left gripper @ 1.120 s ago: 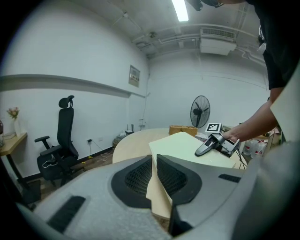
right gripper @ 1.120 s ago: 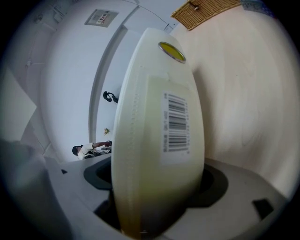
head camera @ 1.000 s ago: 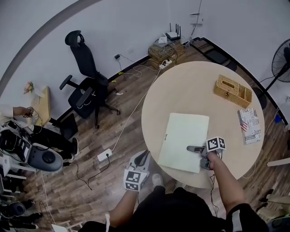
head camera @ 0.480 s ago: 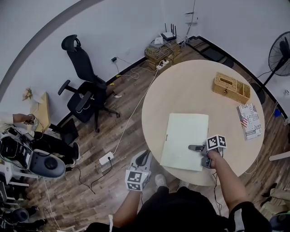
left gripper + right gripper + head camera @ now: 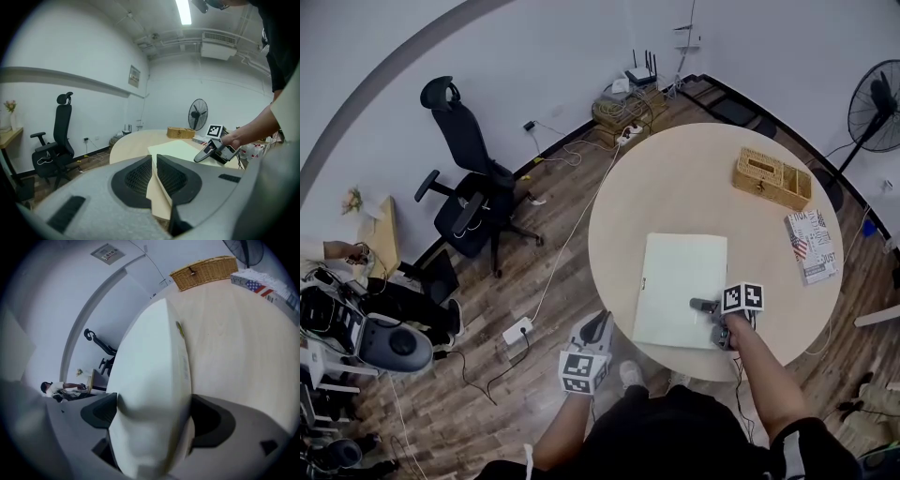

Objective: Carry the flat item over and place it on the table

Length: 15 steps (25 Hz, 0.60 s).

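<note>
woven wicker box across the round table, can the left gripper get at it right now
Probably not without leaning: the left gripper hangs off the near edge of the round beige table, the woven wicker box sits far across.

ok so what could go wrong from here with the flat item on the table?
1. The right gripper's jaws are opening, but the flat item is between them; pulling back too soon could drag it.
2. The item's near edge lies close to the near rim of the table, so a drag might pull it off.
</note>
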Tool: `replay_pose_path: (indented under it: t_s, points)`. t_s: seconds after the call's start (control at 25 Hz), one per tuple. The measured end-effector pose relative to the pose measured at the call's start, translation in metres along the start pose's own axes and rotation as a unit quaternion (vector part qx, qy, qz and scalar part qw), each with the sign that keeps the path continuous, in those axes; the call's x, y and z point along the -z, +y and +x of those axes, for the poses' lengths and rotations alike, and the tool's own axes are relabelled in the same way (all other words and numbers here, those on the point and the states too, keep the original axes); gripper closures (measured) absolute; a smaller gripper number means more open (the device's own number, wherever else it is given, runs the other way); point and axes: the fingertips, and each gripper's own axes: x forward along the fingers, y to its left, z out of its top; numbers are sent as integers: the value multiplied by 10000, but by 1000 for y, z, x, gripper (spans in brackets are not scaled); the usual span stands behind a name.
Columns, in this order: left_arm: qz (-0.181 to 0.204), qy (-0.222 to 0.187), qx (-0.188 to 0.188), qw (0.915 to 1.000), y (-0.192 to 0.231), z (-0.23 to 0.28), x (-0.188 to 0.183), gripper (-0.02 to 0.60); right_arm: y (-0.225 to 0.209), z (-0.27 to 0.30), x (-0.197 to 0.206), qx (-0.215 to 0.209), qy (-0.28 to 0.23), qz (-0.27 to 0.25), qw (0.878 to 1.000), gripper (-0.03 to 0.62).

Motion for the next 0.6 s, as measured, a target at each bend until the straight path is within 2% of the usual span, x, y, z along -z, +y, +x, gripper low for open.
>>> replay_pose_path:
  t_s: [0.12,0.28,0.4,0.48,0.6]
  points:
    - [5,16,29,10000,-1,-1,1,551,-7,-9,-9,579,-267,-492,9967,154]
    - [-1,32,64,10000,-2,2,2,551,-4,-17,-16,692,-417,-745,9939,154]
    - [17,12,98,10000,-5,5,2,551,2,-28,-21,770,-614,-1146,9885,154]
    - [23,12,127,9999,-6,6,0,551,15,-39,-26,816,-793,-1597,9806,154]
    - [-68,-5,169,9998,-5,8,-4,551,38,-59,-36,978,-1157,-2320,9608,154]
